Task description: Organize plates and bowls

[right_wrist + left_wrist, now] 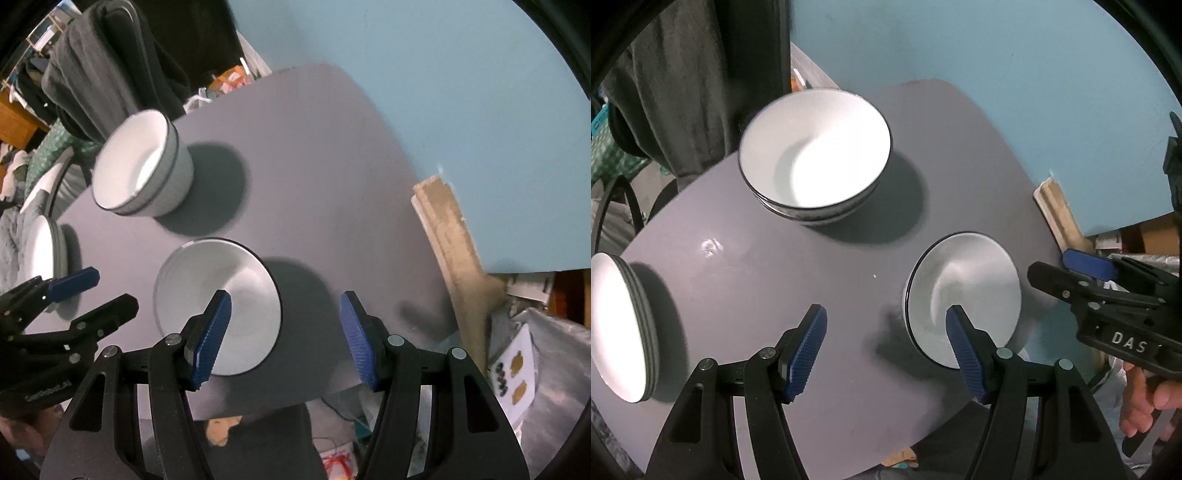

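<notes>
A stack of white bowls with dark rims [816, 158] stands at the back of the grey table [757, 280]; it also shows in the right wrist view [142, 166]. A stack of white plates [620, 325] sits at the left edge, seen too in the right wrist view [48, 247]. A single small white plate [964, 295] lies at the right front, also in the right wrist view [218, 306]. My left gripper [886, 354] is open and empty above the table, its right finger over that plate. My right gripper [284, 339] is open and empty, hovering over the plate's right side.
A blue wall [997, 74] rises behind the table. Wooden trim [450, 236] leans at the right edge. Dark clothing [694, 74] hangs at the back left. Bags and clutter [535, 350] lie on the floor to the right.
</notes>
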{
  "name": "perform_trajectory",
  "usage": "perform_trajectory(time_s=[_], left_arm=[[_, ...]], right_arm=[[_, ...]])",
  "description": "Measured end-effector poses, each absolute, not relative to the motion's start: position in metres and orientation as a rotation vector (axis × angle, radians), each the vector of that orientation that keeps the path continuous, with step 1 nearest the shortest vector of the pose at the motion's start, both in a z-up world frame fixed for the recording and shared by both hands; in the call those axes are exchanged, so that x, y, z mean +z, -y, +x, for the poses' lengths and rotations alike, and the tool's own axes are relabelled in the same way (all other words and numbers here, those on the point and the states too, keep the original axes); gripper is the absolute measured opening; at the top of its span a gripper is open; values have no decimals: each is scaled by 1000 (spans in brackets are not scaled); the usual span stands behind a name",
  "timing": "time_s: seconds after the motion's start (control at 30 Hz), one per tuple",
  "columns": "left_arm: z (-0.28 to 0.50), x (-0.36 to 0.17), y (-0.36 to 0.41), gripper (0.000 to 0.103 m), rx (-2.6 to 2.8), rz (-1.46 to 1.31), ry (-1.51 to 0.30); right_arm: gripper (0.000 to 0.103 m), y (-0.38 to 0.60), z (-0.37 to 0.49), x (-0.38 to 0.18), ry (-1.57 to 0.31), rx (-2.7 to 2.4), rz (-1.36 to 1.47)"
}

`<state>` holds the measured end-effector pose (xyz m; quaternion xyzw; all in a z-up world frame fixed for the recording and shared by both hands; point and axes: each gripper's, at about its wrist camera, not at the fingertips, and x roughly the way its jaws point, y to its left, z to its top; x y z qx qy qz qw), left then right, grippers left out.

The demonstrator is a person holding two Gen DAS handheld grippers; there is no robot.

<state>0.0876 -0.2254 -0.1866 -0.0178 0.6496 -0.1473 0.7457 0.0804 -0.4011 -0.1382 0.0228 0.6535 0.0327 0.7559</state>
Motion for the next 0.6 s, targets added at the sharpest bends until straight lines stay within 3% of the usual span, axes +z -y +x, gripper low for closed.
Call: perform_trajectory(time_s=[0.6], left_arm=[[92,-243,244,68,-309,-38,-1489]], right_arm=[[59,404,83,-196,-1481,101,81]])
